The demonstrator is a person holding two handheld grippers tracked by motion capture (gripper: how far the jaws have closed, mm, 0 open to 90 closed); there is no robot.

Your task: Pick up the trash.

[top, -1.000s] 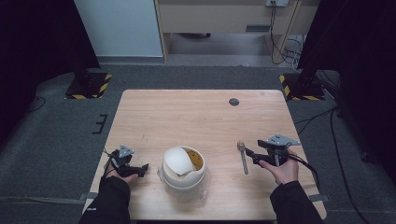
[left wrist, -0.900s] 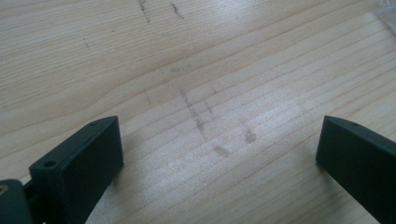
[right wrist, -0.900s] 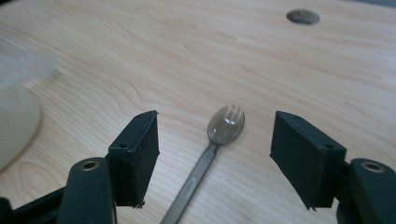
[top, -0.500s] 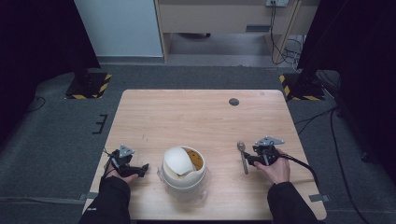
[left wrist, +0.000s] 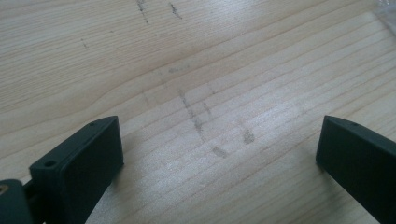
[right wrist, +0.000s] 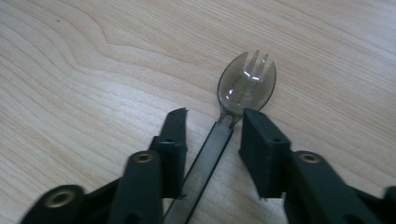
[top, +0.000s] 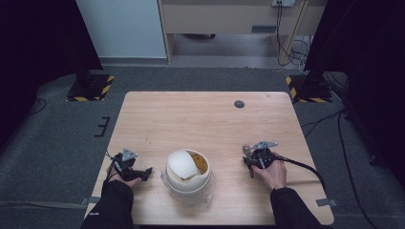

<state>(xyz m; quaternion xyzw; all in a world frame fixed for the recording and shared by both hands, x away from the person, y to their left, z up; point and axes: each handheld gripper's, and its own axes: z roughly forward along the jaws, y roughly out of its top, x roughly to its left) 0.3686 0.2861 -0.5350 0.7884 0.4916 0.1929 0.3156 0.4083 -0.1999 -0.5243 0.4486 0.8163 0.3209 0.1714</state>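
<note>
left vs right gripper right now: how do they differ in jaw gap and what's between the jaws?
Jaw gap: the left gripper stands wide open; the right gripper has its jaws much closer, not yet shut.
Between the jaws: the left gripper has only bare table; the right gripper straddles the handle of a smoky clear spork lying flat.
Shared: both sit low over the table, either side of the white bowl.

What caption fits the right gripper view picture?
Right gripper open around a clear plastic spork lying on the wooden table.
</note>
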